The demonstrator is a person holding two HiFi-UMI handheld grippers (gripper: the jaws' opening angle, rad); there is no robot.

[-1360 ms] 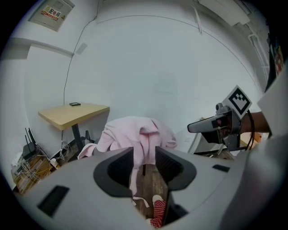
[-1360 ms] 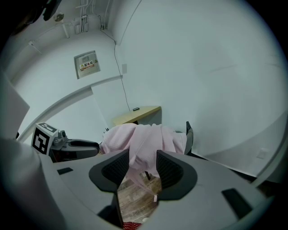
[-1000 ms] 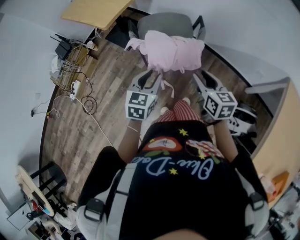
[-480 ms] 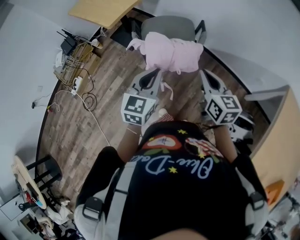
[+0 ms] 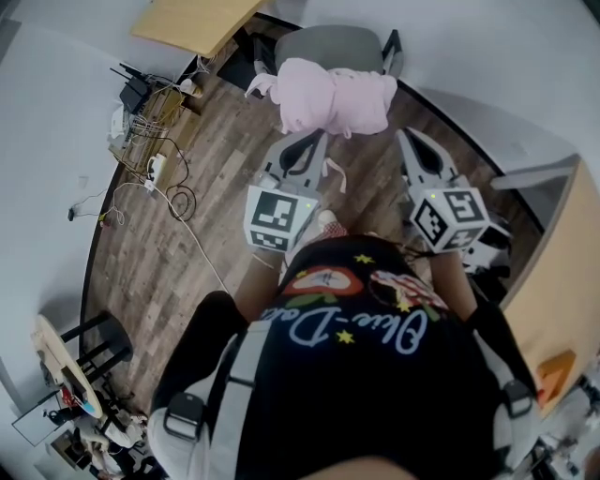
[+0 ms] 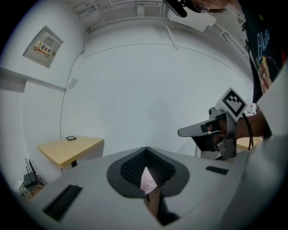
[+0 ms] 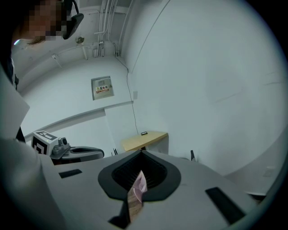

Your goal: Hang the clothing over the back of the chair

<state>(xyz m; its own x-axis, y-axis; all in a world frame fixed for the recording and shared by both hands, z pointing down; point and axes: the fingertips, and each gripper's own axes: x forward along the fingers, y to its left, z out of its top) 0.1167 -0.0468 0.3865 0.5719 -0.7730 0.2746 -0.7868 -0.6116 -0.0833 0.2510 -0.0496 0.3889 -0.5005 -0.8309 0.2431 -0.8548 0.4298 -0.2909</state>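
The pink clothing (image 5: 333, 94) hangs bunched in the air in front of the grey chair (image 5: 328, 39) in the head view. My left gripper (image 5: 312, 141) grips its lower left edge and my right gripper (image 5: 409, 137) its lower right edge. A thin pink strap (image 5: 330, 174) dangles beside the left gripper. In the left gripper view a sliver of pink fabric (image 6: 147, 179) is pinched between the closed jaws. The right gripper view shows the same, with a pink fold (image 7: 138, 186) pinched there. Most of the chair's back is hidden behind the garment.
A light wooden desk (image 5: 192, 21) stands at the back left beside the chair. Cables, a router and a wire rack (image 5: 141, 122) lie on the wood floor at the left. A black stool (image 5: 94, 347) is at the lower left. A white curved wall (image 5: 487, 112) closes the right side.
Both grippers have risen with the pink clothing. The bunch now sits higher in the head view, closer to the chair. The dangling strap lifted with it.
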